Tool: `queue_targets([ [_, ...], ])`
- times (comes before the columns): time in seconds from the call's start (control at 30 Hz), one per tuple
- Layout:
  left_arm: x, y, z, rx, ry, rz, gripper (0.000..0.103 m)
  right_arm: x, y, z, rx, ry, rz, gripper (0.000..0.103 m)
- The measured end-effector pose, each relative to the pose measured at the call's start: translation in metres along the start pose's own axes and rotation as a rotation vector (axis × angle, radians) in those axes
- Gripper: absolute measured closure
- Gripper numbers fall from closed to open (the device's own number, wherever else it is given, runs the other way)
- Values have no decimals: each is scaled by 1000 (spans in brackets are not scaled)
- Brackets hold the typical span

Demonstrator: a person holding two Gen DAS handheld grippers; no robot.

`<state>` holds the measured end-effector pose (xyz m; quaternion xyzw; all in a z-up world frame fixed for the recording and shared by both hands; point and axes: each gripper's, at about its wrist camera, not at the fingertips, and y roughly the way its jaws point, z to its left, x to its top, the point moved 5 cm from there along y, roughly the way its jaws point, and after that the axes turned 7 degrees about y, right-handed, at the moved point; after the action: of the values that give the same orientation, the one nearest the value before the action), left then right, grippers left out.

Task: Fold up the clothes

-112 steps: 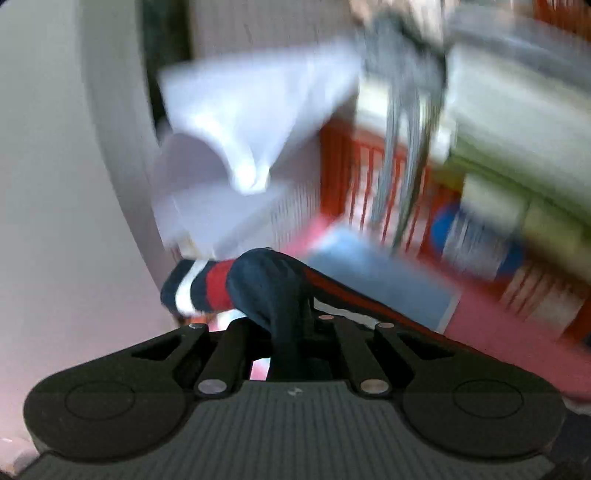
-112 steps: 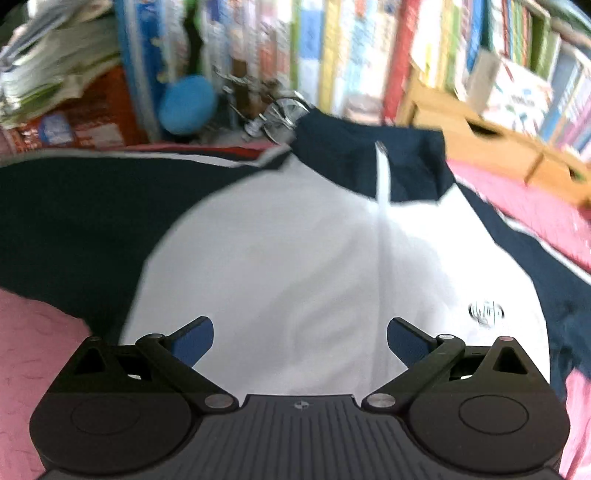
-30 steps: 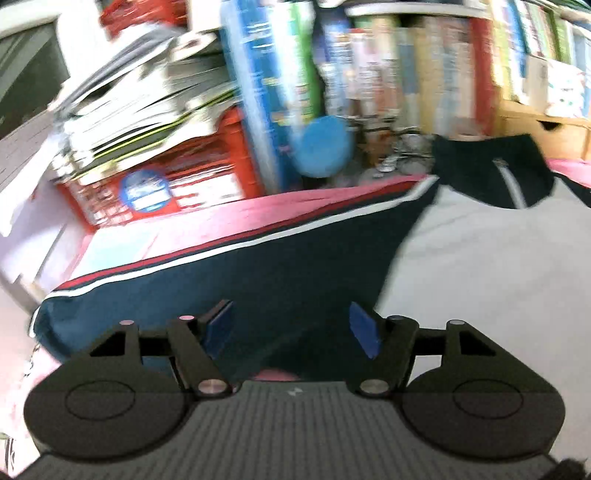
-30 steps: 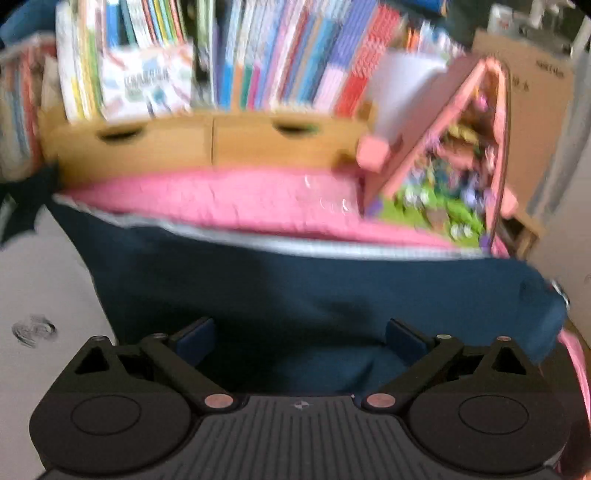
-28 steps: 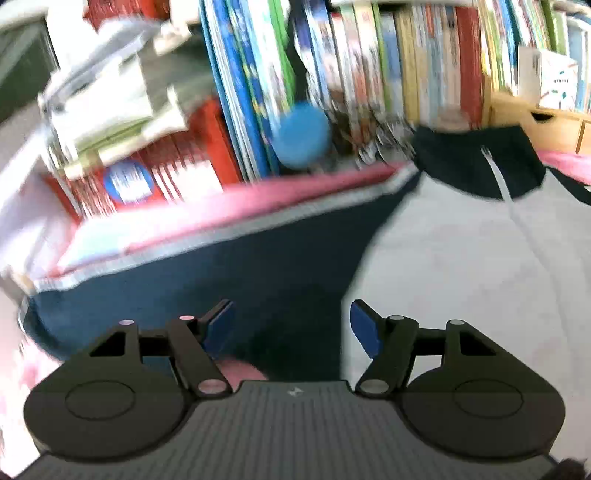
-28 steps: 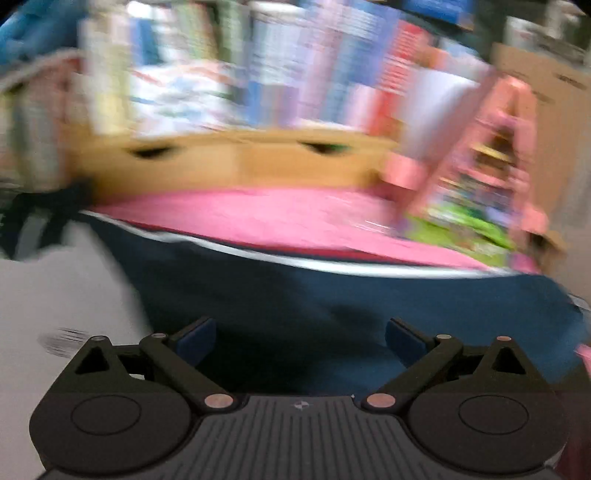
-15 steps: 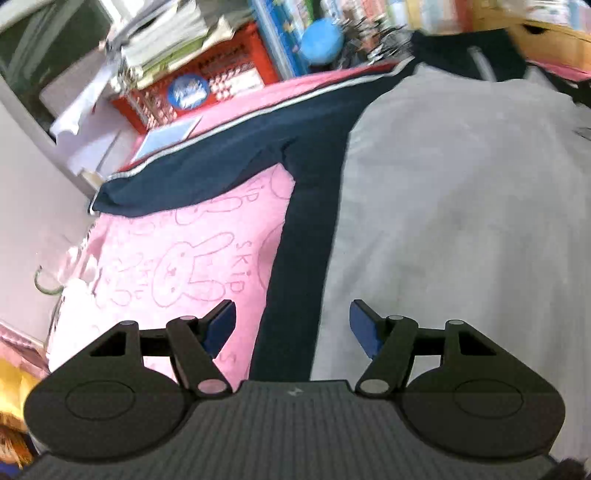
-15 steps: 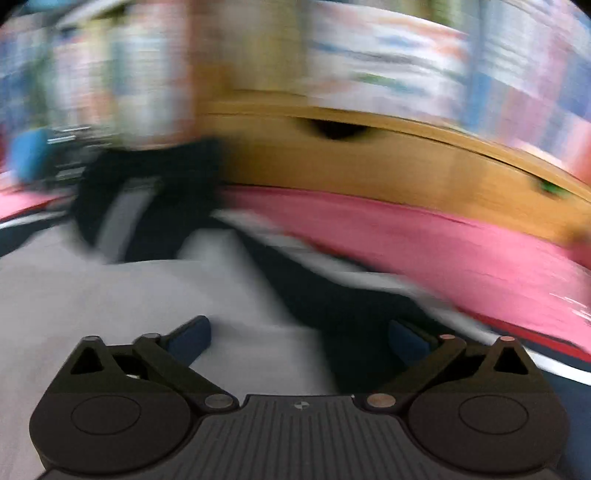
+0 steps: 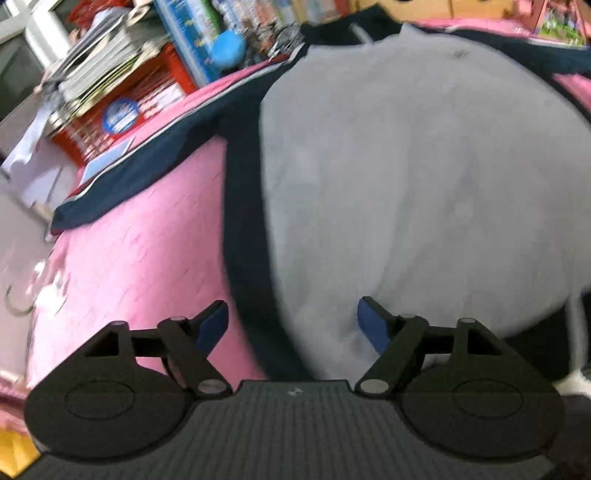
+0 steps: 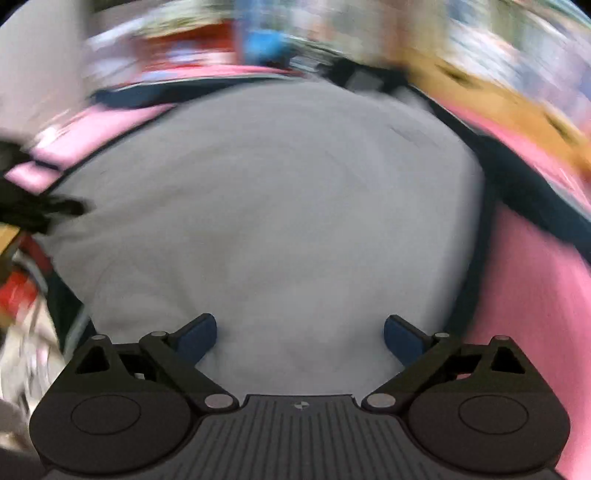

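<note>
A jacket [image 9: 406, 177] is spread flat, front up, on a pink blanket [image 9: 140, 251], apparently so that its sleeves and sides can be folded inward. Its long axis is set away from both grippers, the collar [image 9: 351, 26] at the far end toward the books [image 9: 184, 44], the hem nearest. The left sleeve [image 9: 147, 162] is stretched far to the left of the left gripper [image 9: 291, 325], whose jaws have just been opening and are seen fairly wide, nothing pinched, over the navy side panel. The right gripper [image 10: 299, 338] is held wide and empty above the white body near the hem; its view is badly blurred. A grasp at the hem or side seams is judged likely next.
</note>
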<state>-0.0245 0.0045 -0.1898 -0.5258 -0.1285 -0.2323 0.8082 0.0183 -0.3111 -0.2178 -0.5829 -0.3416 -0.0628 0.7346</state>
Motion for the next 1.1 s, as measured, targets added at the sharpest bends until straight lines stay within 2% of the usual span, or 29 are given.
queue_targets([
  [0.13, -11, -14, 14, -8, -33, 101, 24, -21, -32, -35, -162, 234, 119, 6],
  [0.2, -2, -29, 19, -15, -58, 150, 27, -18, -57, -27, -254, 215, 112, 10],
  [0.23, 4, -39, 21, -34, -77, 152, 27, -13, -73, -16, -264, 199, 82, 10],
  [0.33, 29, -88, 28, -121, -136, 85, 24, 9, -123, 22, -253, 163, -29, 7],
  [0.43, 49, -133, 28, -142, -154, 40, 13, 41, -164, 64, -254, 150, -135, 0],
  [0.6, 58, -185, 15, -141, -163, 32, 4, 64, -217, 109, -232, 84, -182, 0],
  [0.7, 59, -192, 13, -115, -142, 39, 3, 64, -235, 126, -209, 57, -183, 0],
  [0.83, 53, -190, 14, -137, -169, 58, 3, 62, -247, 134, -198, 44, -196, 0],
  [1.1, 52, -186, 7, -159, -190, 81, 3, 62, -258, 126, -220, 86, -229, 0],
])
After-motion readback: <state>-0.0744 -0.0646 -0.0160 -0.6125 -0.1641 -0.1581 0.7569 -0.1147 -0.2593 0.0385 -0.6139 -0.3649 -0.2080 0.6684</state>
